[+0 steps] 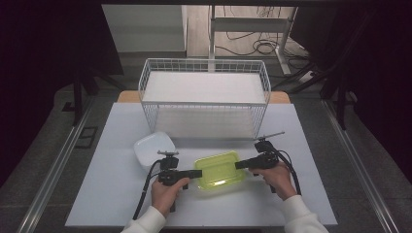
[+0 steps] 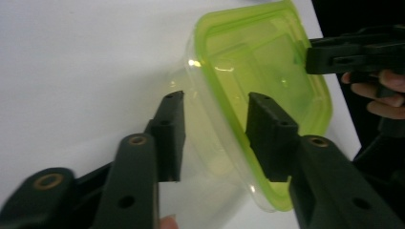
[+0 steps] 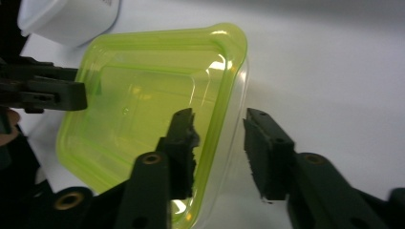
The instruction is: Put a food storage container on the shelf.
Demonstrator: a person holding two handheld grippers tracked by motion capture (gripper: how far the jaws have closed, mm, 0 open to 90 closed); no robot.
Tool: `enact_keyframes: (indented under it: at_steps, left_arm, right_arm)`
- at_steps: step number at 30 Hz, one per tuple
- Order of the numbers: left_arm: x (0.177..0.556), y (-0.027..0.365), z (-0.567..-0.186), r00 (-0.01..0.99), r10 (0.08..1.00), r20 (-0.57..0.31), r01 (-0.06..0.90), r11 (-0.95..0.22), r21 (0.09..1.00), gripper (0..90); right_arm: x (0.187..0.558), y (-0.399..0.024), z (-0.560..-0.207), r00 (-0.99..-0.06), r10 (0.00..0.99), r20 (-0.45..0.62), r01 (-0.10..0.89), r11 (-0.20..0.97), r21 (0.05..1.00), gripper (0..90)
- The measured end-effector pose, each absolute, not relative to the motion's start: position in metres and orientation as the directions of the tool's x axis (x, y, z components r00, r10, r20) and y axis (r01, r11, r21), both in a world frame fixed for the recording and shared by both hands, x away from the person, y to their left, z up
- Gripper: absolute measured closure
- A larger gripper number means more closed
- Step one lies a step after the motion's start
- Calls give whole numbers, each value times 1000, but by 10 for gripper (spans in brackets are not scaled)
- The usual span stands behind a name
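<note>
A clear box with a yellow-green lid (image 1: 218,170) sits on the white table near the front middle. My left gripper (image 1: 197,173) reaches its left end and my right gripper (image 1: 239,165) its right end. In the left gripper view the box's near edge (image 2: 229,95) lies between the jaws of my left gripper (image 2: 215,129): one jaw beside the clear wall, the other over the lid. In the right gripper view my right gripper (image 3: 219,143) straddles the box's edge (image 3: 143,95) the same way, with a thin gap at the outer jaw. Neither pair visibly presses.
A white square tub (image 1: 154,148) stands just left and behind the box. A white wire basket (image 1: 204,97) takes up the back of the table (image 1: 111,194). The opposite gripper (image 2: 334,55) shows across the lid, and the left one (image 3: 47,93) likewise.
</note>
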State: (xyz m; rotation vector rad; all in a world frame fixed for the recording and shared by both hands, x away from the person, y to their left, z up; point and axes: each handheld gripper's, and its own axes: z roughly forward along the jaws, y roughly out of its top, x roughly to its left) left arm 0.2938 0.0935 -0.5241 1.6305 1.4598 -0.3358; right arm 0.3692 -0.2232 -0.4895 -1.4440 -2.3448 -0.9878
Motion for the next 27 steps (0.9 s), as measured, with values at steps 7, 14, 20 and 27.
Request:
enact_keyframes:
  at_steps: [7, 14, 20, 27]
  left_arm:
    - [293, 95, -521, 253, 649, -718, 900, 113, 420, 719]
    - [289, 97, -515, 257, 631, -732, 889, 144, 435, 775]
    - [287, 100, -511, 272, 627, -730, 882, 140, 449, 791]
    - [284, 102, -505, 293, 622, -726, 870, 141, 473, 792]
  right_arm:
    - [370, -232, -490, -445, 659, 607, 886, 228, 403, 759]
    - [365, -234, -484, -469, 654, 593, 873, 243, 422, 785]
    - [362, -231, -479, -498, 653, 570, 854, 258, 451, 787]
    - [359, -230, -471, -529, 647, 550, 833, 269, 484, 787]
